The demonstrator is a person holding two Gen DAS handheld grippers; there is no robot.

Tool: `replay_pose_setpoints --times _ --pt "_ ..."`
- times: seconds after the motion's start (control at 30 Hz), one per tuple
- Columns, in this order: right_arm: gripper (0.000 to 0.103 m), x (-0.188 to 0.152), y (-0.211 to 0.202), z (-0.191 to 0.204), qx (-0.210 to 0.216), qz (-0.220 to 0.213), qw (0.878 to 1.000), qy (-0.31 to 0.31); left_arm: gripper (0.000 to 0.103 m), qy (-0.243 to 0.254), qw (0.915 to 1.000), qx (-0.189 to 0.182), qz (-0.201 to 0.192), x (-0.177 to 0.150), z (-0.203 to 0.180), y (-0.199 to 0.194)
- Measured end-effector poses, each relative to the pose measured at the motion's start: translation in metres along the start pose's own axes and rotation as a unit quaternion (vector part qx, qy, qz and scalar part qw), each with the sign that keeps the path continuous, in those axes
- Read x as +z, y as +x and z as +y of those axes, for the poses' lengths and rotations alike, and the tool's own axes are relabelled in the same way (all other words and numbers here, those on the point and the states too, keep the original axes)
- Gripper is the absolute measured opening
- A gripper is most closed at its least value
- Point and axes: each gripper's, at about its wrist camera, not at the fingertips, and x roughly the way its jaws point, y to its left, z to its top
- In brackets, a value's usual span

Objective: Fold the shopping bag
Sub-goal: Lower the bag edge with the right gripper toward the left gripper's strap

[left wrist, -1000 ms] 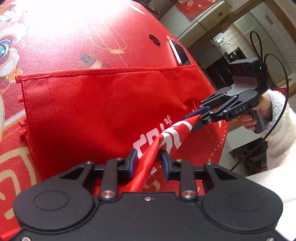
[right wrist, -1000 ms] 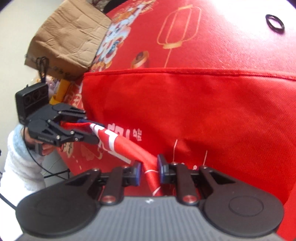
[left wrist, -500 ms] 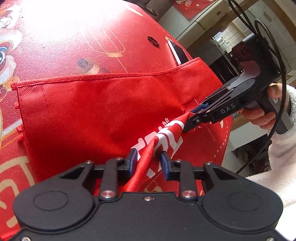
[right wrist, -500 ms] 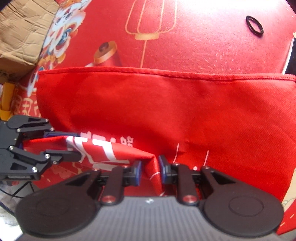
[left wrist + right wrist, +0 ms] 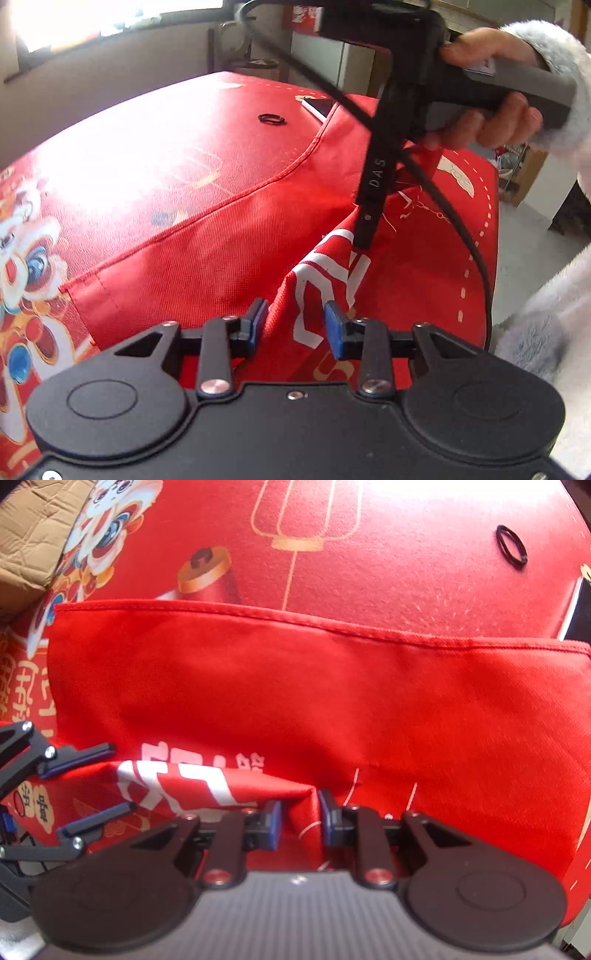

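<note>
Red bag [image 5: 332, 701] flat on table [image 5: 388, 561], near edge lifted. Left claw [image 5: 295, 325] and right claw [image 5: 301, 821] part open, fold between pads, grip unclear. "DAS" on right claw; bag's white print unreadable.

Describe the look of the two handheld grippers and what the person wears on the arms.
Both grippers are matte black, with blue pads on their fingers and round silver or reddish rivets. The left gripper has two disc-shaped housings. The right gripper has a ribbed grey top; in the left wrist view its arm reads "DAS", with a grey handle and a black cable. The sleeve is fluffy white fleece.
</note>
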Motion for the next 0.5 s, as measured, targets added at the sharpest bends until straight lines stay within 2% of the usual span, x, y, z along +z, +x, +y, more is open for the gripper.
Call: replay_pose_setpoints --times 0.1,0.17,0.27,0.3,0.4,0.43,0.5 --pt "0.022 -0.003 0.000 -0.005 0.007 -0.003 1.000 -0.006 0.031 0.043 0.9984 0.030 -0.021 -0.001 -0.016 -0.013" --pt "0.022 -0.005 -0.001 -0.009 0.013 -0.006 1.000 -0.008 0.030 0.044 0.9978 0.035 -0.035 -0.001 -0.014 -0.021" --pt "0.022 -0.008 -0.002 -0.017 0.022 -0.012 1.000 0.000 0.028 0.036 0.9979 -0.001 -0.054 0.004 -0.018 -0.035" --pt "0.022 -0.008 -0.002 -0.018 0.023 -0.012 1.000 0.000 0.032 0.042 0.9977 -0.014 -0.052 0.006 -0.023 -0.033" --pt "0.022 -0.011 -0.002 -0.021 0.022 -0.012 1.000 -0.005 0.033 0.047 0.9981 -0.022 -0.034 0.011 -0.031 -0.016" --pt "0.022 -0.013 -0.002 -0.022 0.021 -0.014 1.000 -0.007 0.032 0.042 0.9984 -0.023 -0.030 0.012 -0.032 -0.009" --pt "0.022 -0.015 -0.002 -0.023 0.023 -0.017 1.000 -0.010 0.032 -0.008 0.9987 -0.049 -0.015 0.013 -0.021 0.008"
